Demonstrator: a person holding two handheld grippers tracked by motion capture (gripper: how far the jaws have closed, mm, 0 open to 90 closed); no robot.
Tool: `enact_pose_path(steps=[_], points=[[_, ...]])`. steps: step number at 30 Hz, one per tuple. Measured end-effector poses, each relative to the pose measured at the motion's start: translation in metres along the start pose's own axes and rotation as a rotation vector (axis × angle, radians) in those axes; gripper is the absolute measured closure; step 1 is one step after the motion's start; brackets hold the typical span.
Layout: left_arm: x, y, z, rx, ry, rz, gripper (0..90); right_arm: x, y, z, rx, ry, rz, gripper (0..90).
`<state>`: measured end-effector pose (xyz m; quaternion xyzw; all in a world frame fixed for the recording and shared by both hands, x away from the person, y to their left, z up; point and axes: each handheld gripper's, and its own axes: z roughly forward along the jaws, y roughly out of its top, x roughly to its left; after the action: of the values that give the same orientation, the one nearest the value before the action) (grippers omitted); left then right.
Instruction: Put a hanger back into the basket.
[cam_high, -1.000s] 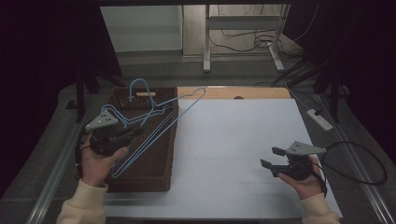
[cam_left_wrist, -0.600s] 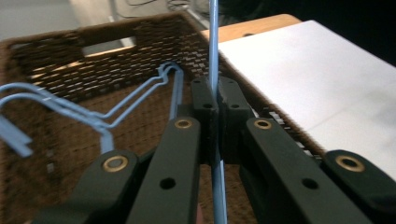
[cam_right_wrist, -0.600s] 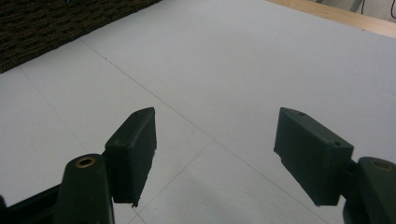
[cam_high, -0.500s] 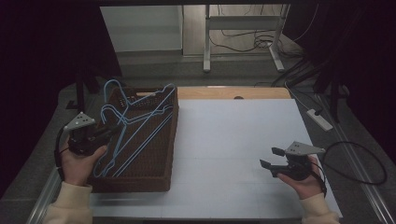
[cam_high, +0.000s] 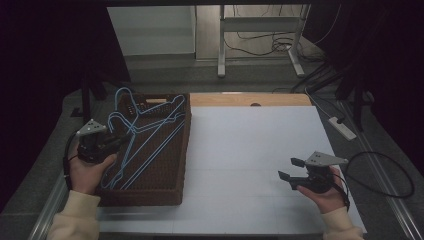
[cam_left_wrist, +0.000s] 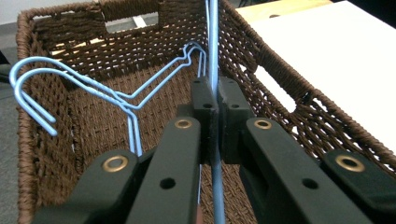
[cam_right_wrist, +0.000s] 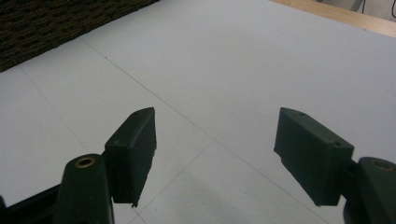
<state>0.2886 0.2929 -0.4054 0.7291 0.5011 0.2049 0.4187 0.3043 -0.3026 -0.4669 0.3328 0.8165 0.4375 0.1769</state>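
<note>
a: at the left edge of the table, what was the left gripper doing?

b: its jaws were pressed together on the wire of a blue hanger. in the left gripper view the thin blue wire ran straight up between the two black pads and on past the far wall of the basket.

a: and where did the hanger sit?

b: inside the brown woven basket, which stood on the left part of the table. from the high view several blue wire hangers lay together in it, their hooks poking up near the far left corner of the basket and over its rim. i could not tell exactly how many there were, the wires overlapped too much.

a: any other hangers close to the pads?

b: yes, in the left gripper view two more hooks curved over the left wall of the basket, and their shoulders ran down along its floor just beside the clamped wire.

a: the hand itself?

b: the left hand, in a cream sleeve, held the gripper over the left wall of the basket, pointed inward.

a: what about the other side?

b: the right gripper hovered low over the bare white table, well apart from the basket. its jaws stood wide apart with nothing between them; in the right gripper view only the white surface lay behind the two pads, with a corner of the basket at the top left.
</note>
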Motion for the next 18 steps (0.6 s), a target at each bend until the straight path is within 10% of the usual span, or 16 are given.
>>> enact_pose_path(steps=[18], points=[[0.008, -0.013, 0.044, 0.150, -0.011, 0.004, 87.2, 0.001, 0.000, 0.001, 0.004, 0.002, 0.001, 30.4]])
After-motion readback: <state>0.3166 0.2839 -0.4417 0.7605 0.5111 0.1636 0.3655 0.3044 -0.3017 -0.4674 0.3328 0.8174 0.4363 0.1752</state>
